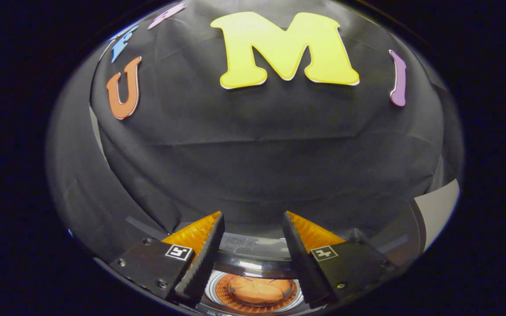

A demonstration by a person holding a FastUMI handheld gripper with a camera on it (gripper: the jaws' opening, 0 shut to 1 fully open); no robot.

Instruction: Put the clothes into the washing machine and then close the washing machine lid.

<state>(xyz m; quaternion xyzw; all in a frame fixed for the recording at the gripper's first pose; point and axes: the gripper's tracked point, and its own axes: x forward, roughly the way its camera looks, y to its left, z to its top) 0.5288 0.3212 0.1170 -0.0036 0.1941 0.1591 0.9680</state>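
Below, low in the frame: one claw [253,228], two fingers [200,259] spread wide apart, nothing clamped between them. One square marker on each finger mount, two in all. Tilted downward over one washing machine [253,256], seen from above at the bottom centre of the frame. Between the fingers and just under their tips: one round drum opening with a shiny rim [212,285], and one orange bundle of clothes [259,289] lying inside the orange-lit drum. One dark curved band across the upper edge of the opening, perhaps the raised lid, hard to tell. Behind, filling the upper frame: one black cloth wall [262,153]. At the lower right: one pale grey panel [439,210].
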